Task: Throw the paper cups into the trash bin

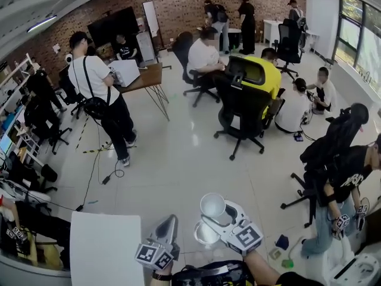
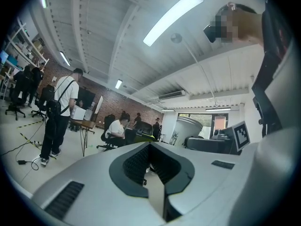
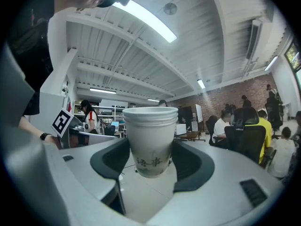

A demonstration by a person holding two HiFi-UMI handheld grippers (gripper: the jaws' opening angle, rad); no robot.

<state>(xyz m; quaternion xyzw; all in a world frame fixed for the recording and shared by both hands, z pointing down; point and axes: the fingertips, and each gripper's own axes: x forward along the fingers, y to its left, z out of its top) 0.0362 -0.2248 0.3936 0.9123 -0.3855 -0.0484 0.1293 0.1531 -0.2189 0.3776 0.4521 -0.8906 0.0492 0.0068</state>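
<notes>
A stack of white paper cups (image 3: 151, 140) stands upright between the jaws of my right gripper (image 3: 150, 160), whose pads press its sides. In the head view the same cups (image 1: 212, 204) show their open mouth, held by the right gripper (image 1: 214, 214) low at the centre, above the pale floor. My left gripper (image 1: 168, 220) hangs just to the left of it, jaws together and empty. From the left gripper view its fingertips (image 2: 149, 147) meet with nothing between them, and the cups (image 2: 187, 131) show off to the right.
A white table (image 1: 104, 249) lies at the lower left. A standing person (image 1: 98, 94), seated people, a black office chair (image 1: 247, 103) and floor cables (image 1: 98, 171) are ahead. Another person (image 1: 339, 177) sits at the right.
</notes>
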